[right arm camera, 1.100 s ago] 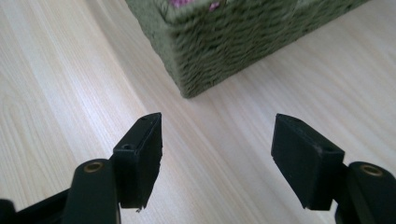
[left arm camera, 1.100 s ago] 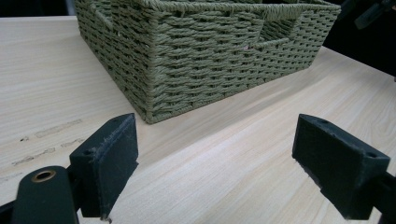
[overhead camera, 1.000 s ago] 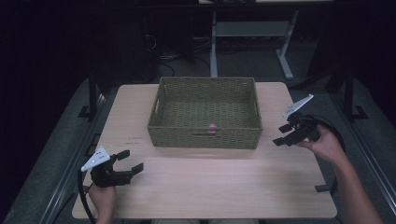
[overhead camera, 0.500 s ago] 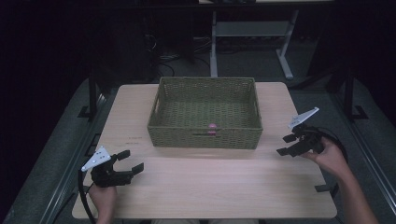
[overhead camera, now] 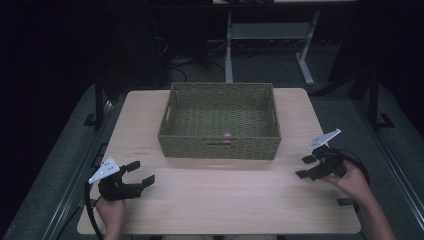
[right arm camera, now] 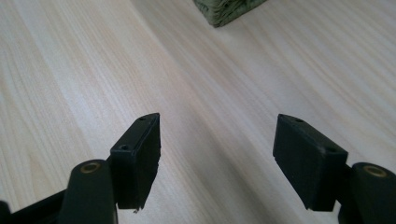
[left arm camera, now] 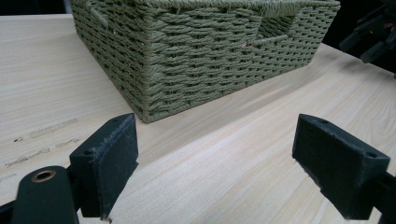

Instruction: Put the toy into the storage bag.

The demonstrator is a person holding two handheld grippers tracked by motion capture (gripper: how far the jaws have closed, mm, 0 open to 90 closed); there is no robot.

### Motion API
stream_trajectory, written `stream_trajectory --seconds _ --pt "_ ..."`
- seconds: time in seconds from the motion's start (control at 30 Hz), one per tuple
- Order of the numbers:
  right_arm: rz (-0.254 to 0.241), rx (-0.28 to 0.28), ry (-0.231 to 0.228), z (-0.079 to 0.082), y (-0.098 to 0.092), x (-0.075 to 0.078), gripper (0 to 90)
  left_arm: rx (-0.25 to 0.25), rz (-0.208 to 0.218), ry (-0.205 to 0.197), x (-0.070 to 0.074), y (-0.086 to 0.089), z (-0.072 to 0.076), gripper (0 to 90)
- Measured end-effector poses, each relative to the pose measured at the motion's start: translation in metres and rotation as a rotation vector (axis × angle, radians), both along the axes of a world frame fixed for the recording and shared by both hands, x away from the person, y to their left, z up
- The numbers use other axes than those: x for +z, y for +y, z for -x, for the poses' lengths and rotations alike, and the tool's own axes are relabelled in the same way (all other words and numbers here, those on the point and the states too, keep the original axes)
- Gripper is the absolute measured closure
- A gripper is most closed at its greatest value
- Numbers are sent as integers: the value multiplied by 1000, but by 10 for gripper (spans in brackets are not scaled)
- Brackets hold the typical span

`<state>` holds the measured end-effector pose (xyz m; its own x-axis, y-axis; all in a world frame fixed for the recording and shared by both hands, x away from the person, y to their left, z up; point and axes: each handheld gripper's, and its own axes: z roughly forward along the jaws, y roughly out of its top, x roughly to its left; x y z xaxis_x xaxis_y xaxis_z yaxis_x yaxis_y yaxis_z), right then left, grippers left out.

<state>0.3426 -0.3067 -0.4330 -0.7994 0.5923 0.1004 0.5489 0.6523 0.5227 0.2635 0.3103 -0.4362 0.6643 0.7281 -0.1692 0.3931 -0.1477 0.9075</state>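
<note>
The woven basket (overhead camera: 220,122) sits toward the far edge of the surface (overhead camera: 220,200), midway between its left and right edges; the high view looks into it and shows a small pink thing (overhead camera: 227,136) against the inside of the near wall, too small to identify; the left gripper view shows the basket (left arm camera: 205,51) from outside, near corner foremost, with a handle slot in the wall and its far side cut off at the top of the picture. The left gripper (overhead camera: 140,173) rests near the surface's near left corner, jaws wide apart with nothing between them; its own view (left arm camera: 215,163) shows bare wood in the gap. The right gripper (overhead camera: 306,167) lies near the right edge, jaws likewise spread and holding nothing; in its own view (right arm camera: 217,154) a corner of the basket (right arm camera: 224,10) peeps in at the top; the room behind the surface is dark and hard to make out.
</note>
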Motion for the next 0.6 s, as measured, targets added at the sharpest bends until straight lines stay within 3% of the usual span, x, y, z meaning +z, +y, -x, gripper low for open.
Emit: stream_trajectory --seconds 0.6 --pt "0 21 -12 19 8 -12 300 1 6 -3 0 0 0 139"
